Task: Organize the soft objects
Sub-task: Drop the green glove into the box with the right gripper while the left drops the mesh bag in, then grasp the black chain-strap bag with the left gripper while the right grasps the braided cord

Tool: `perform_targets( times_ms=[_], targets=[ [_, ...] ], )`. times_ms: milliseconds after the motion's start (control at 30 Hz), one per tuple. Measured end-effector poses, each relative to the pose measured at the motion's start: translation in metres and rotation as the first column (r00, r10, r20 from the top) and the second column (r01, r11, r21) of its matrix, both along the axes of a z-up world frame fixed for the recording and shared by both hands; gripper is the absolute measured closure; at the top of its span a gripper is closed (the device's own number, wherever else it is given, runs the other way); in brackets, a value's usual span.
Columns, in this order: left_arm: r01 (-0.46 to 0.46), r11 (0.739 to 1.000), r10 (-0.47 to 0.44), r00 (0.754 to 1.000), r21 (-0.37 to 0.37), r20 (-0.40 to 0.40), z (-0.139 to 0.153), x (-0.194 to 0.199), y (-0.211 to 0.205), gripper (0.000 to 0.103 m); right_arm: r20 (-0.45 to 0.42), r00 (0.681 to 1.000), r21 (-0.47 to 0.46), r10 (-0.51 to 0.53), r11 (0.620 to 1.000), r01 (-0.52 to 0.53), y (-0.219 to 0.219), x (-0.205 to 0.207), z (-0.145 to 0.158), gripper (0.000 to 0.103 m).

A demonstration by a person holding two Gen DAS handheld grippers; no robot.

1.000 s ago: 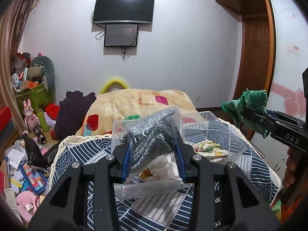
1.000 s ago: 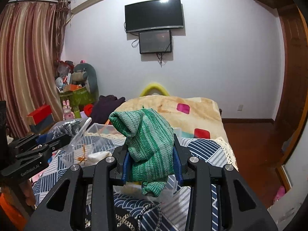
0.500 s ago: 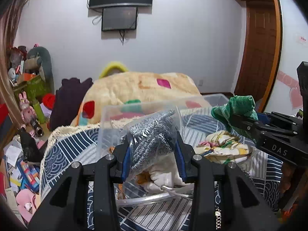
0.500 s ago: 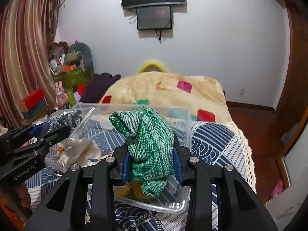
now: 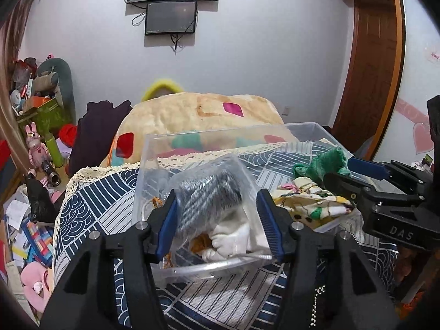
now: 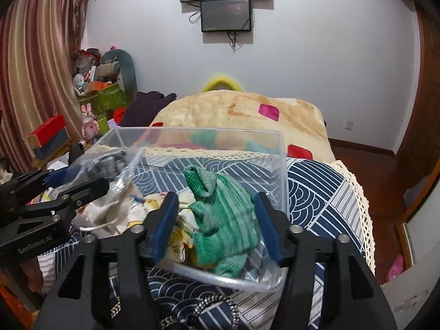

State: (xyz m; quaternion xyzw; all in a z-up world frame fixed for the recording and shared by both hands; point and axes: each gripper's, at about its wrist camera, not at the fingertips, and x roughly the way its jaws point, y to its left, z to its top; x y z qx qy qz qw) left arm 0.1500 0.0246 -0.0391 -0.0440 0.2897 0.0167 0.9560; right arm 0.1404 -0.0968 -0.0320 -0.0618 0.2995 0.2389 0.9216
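Note:
A clear plastic bin stands on the blue patterned bedspread and holds white and floral cloths. My left gripper is open over the bin's left part; the grey knit item in a clear bag lies between its fingers, on the cloths. My right gripper is open over the bin's right part; the green knit sock rests loose between its fingers inside the bin. The sock also shows in the left wrist view, and the bag in the right wrist view.
A beige blanket with coloured patches lies beyond the bin. A dark garment and cluttered toys and boxes are at the left. A wooden door is at the right. A braided cord lies on the bedspread near me.
Both grippers moved down into the bin and opened. The bagged grey item and the green sock were let go and now rest in the bin.

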Motion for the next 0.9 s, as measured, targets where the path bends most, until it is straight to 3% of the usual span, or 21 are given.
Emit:
perform_targets(
  times_ms=[267,333,400,567,733,900],
  targets=[
    [0.012,1.000,-0.011,0.999,-0.010,0.039,0.014,-0.020,-0.002,0.035,0.043,0.999,-0.002,0.009,1.000,-0.009,-0.005,-0.015,0.012,0.042],
    [0.018,1.000,-0.017,0.998,-0.012,0.054,0.019,-0.025,-0.003,0.032,0.062,0.998,0.001,0.010,1.000,-0.010,-0.008,-0.020,0.016,0.040],
    [0.026,1.000,-0.025,0.997,-0.013,0.067,0.023,-0.030,-0.005,0.030,0.089,0.996,0.009,0.004,1.000,-0.005,-0.012,-0.027,0.020,0.029],
    [0.048,0.999,-0.047,0.994,-0.009,0.096,0.036,-0.043,-0.012,0.026,0.136,0.991,0.036,-0.001,0.999,-0.004,-0.021,-0.041,0.035,0.029],
    [0.067,0.998,-0.067,0.990,0.003,0.124,0.039,-0.058,-0.023,0.007,0.179,0.984,0.048,-0.011,0.999,0.002,-0.030,-0.057,0.044,0.029],
    [0.108,0.994,-0.109,0.989,0.015,0.096,0.029,-0.065,-0.041,0.004,0.173,0.984,0.038,-0.027,0.999,0.021,-0.039,-0.066,0.038,0.027]
  ],
)
